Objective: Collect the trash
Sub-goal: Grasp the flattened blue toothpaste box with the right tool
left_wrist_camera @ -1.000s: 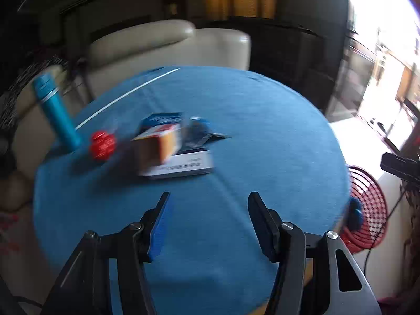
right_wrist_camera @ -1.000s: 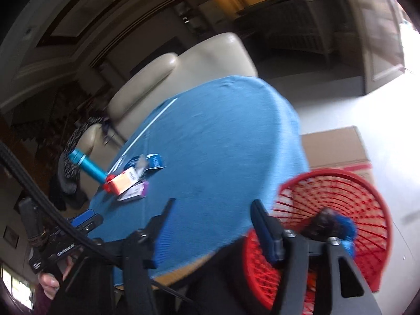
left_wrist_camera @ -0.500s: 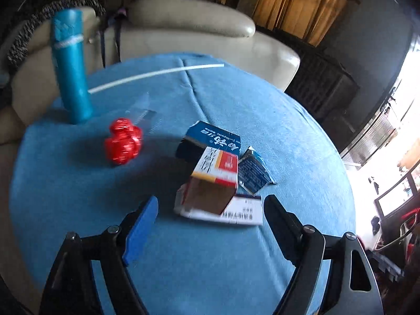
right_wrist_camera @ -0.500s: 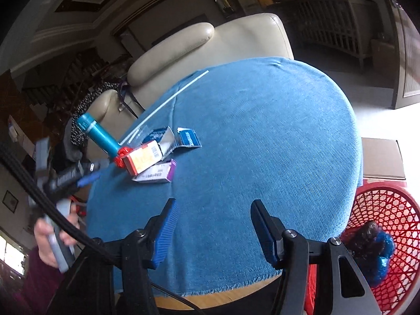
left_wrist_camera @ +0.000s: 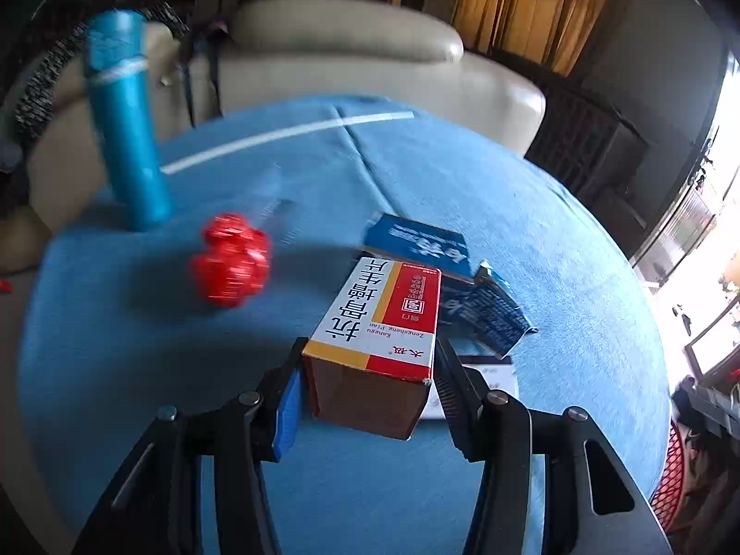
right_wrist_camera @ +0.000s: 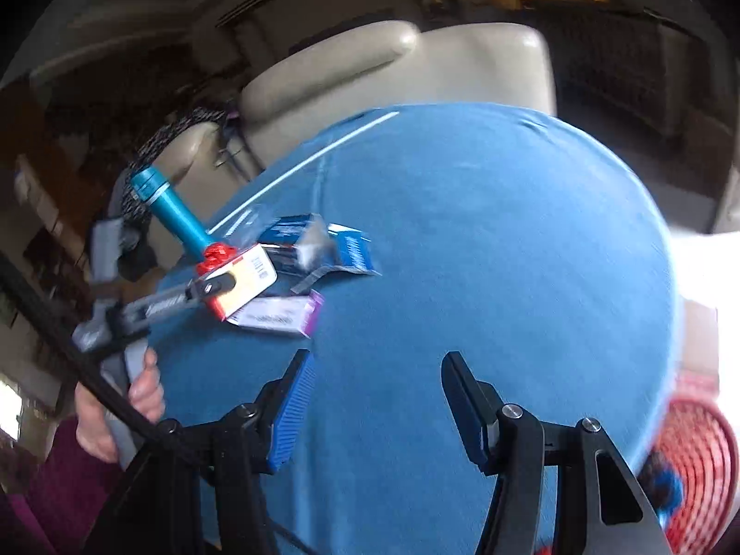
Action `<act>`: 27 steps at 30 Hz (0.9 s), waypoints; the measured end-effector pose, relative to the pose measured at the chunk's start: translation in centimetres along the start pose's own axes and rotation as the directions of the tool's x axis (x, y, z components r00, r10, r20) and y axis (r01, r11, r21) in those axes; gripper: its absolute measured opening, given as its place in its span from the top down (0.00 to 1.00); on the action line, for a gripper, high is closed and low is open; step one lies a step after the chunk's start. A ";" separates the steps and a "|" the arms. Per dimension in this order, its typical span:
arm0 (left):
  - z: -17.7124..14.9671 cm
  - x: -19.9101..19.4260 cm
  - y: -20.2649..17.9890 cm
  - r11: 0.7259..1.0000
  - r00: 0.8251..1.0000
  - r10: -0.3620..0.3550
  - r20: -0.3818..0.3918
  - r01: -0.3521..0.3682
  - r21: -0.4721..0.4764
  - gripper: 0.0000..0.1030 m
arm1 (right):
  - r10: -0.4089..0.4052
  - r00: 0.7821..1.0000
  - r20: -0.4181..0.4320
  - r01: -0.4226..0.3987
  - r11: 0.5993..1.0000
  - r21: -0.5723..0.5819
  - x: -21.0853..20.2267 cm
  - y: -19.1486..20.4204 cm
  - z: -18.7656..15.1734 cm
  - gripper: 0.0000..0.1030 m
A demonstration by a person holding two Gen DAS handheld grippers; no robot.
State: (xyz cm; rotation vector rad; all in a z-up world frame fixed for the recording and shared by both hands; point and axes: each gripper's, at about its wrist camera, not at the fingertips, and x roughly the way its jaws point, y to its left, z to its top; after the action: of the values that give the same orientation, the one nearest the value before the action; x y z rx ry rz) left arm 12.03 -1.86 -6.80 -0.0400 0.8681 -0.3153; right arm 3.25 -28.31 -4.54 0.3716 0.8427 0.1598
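A white, red and yellow medicine carton (left_wrist_camera: 384, 319) is seen between the fingers of the left gripper (left_wrist_camera: 367, 384), whose jaws have just been closing on it; both pads are laid against the carton's sides near its open brown end, and the carton is tilted up off the blue tablecloth (left_wrist_camera: 532, 231). In the right wrist view the same carton (right_wrist_camera: 247, 277) is seen gripped at the left gripper's tip (right_wrist_camera: 210, 284), with a hand (right_wrist_camera: 120, 411) wrapped round that gripper's handle.

Under and behind the carton more trash is gathered: a flat white and purple box (right_wrist_camera: 277, 317) is lying on the cloth just beneath it, a blue box (left_wrist_camera: 416, 245) is resting behind it, and a crumpled blue wrapper (left_wrist_camera: 485, 319) is touching both on the right. A red crumpled ball (left_wrist_camera: 231, 261) is set apart to the left, and a teal cylindrical bottle (left_wrist_camera: 125, 125) is standing upright near the table's far left edge.

The right gripper (right_wrist_camera: 377, 404) is held over bare cloth, its jaws parted at a middling width with nothing between them. A red mesh basket (right_wrist_camera: 693, 453) is seen beside the table at the lower right, with a blue item inside. A cream sofa (left_wrist_camera: 347, 55) is placed beyond the table.
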 end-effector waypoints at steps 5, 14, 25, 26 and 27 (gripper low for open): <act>-1.8 -3.9 3.0 1.000 1.000 0.012 0.021 -0.012 0.006 0.48 | 0.112 0.990 -0.084 -0.118 0.990 -0.073 7.0 4.0 5.3 0.40; -3.9 -5.9 5.5 0.999 0.999 0.040 0.010 -0.040 -0.009 0.47 | 0.103 0.988 -0.118 -0.114 0.990 -0.083 17.7 6.8 13.7 0.33; -4.6 -6.0 7.1 0.997 0.999 0.043 -0.012 -0.044 -0.065 0.47 | 0.076 0.947 -0.312 -0.197 0.905 -0.376 20.1 12.3 10.0 0.32; -4.6 -6.0 7.0 0.997 0.999 0.043 -0.013 -0.044 -0.063 0.47 | 0.049 0.952 -0.301 -0.176 0.893 -0.415 20.0 12.8 9.6 0.30; -4.6 -5.9 6.8 0.997 0.999 0.039 -0.017 -0.040 -0.062 0.47 | 0.020 0.957 -0.288 -0.153 0.881 -0.448 20.0 13.3 9.3 0.28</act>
State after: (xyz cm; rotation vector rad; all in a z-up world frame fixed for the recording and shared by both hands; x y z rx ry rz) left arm 6.74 6.75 -6.49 -0.0787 0.8930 -0.2518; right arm 23.51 -12.76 -7.84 -0.0732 1.0305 0.4997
